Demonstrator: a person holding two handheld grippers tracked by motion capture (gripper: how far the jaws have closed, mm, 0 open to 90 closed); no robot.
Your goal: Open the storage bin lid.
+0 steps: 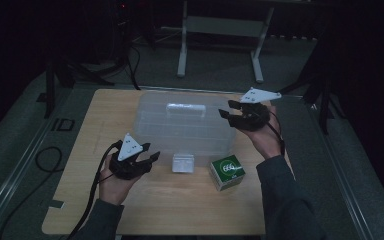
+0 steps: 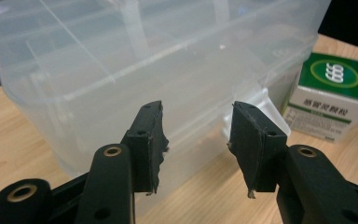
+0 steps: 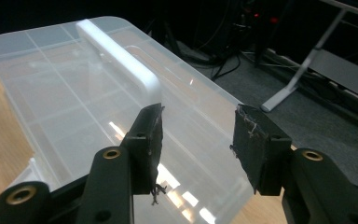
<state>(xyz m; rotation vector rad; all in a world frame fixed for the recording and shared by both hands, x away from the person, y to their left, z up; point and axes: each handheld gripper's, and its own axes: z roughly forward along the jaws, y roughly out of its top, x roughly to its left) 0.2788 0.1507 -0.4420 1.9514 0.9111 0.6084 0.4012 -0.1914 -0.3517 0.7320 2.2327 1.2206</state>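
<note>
A clear plastic storage box [image 1: 182, 125] with a white handle [image 1: 185, 107] on its lid stands mid-table. Its white front latch [image 1: 183, 163] hangs at the near side. A green and white carton [image 1: 227, 171] sits just right of the latch. My left gripper [image 1: 149, 154] is open near the box's front left corner, nothing between its jaws; in the left gripper view the box wall [image 2: 135, 74] and carton [image 2: 333, 95] lie ahead. My right gripper [image 1: 226, 110] hovers open over the box's right end, above the lid [image 3: 74, 88] and handle [image 3: 121, 58].
The wooden table [image 1: 105, 125] has bare room left of the box and along the near edge. Dark floor, cables [image 1: 45, 160] and a white metal stand [image 1: 220, 30] lie beyond the table.
</note>
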